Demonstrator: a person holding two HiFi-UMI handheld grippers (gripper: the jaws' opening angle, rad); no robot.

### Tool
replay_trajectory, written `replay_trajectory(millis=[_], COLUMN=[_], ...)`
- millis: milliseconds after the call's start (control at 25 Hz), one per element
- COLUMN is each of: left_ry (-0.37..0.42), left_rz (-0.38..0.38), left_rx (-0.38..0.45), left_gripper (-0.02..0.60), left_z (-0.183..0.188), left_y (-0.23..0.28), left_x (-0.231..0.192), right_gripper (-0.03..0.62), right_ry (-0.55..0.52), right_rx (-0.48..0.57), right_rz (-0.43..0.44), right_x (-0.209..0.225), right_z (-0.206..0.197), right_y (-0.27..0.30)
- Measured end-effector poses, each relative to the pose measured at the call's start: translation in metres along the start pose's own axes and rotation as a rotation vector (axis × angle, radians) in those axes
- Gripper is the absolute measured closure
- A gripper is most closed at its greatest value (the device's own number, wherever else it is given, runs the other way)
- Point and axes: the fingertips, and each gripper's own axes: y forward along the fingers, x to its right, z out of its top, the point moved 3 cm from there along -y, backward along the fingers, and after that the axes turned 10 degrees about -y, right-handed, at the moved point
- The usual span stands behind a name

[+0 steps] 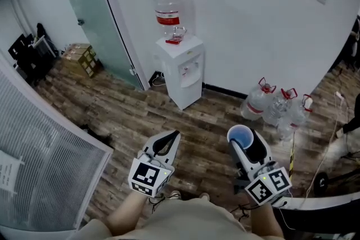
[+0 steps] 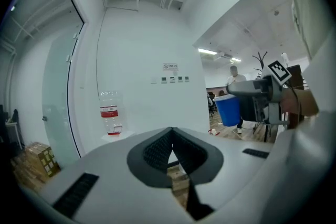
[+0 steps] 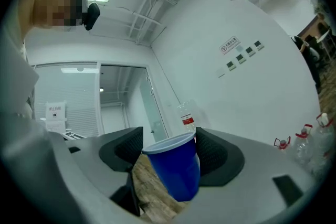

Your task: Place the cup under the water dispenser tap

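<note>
Two claws are held out over the wooden floor (image 1: 124, 115), well short of the white water dispenser (image 1: 181, 70) at the far wall. The right claw (image 1: 243, 142) grasps the blue plastic cup (image 1: 241, 135) by its upper wall, slightly tilted. It looks light, thin and easily crushed, so a gentle squeeze just under the rim seems right. The left claw (image 1: 166, 143) is clenched, empty. Both point roughly level toward the dispenser.
</note>
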Motion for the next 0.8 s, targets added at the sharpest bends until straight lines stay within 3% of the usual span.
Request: replay_trajectory(millis=[360, 800], left_ry=[-0.019, -0.023], left_rz=[0.041, 0.106], left_rx=[0.002, 0.048], left_gripper=[0.577, 0.577], left_z=[-0.011, -0.012], left_y=[0.023, 0.057], left_x=[0.026, -0.007], right_gripper=[0.276, 0.277], right_ry=[-0.006, -0.019], right_rx=[-0.022, -0.026], right_rz=[0.066, 0.086], right_x=[0.038, 0.071], right_z=[-0.012, -0.030], right_y=[-0.007, 0.027])
